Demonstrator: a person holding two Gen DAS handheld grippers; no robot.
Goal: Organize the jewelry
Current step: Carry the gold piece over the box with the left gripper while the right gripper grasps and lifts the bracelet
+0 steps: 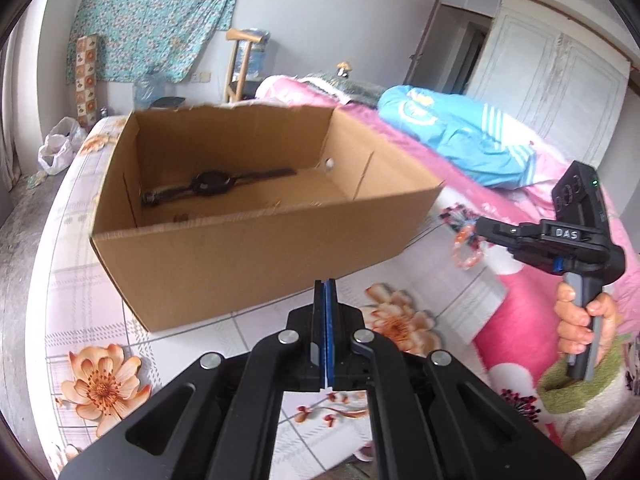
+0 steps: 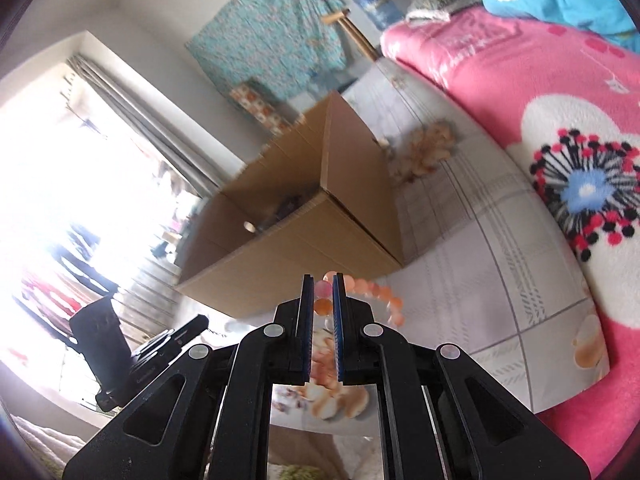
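An open cardboard box (image 1: 240, 240) sits on the floral bedsheet, with a black wristwatch (image 1: 208, 185) lying flat on its floor. My left gripper (image 1: 327, 285) is shut and empty, hovering in front of the box's near wall. To the right of the box, my right gripper (image 1: 478, 229) is held up by a hand (image 1: 580, 320), shut on an orange bead bracelet (image 1: 464, 254) that dangles from its tips. In the right wrist view the orange bead bracelet (image 2: 376, 294) loops out right of the right gripper (image 2: 323, 282), with beads pinched between the pads, and the cardboard box (image 2: 320, 236) lies just ahead.
A pink flowered blanket (image 1: 516, 320) is heaped on the right side of the bed, with a blue garment (image 1: 460, 136) behind it. A white plastic bag (image 1: 58, 150) lies on the floor at the left. A wooden chair (image 1: 240, 64) stands behind the box.
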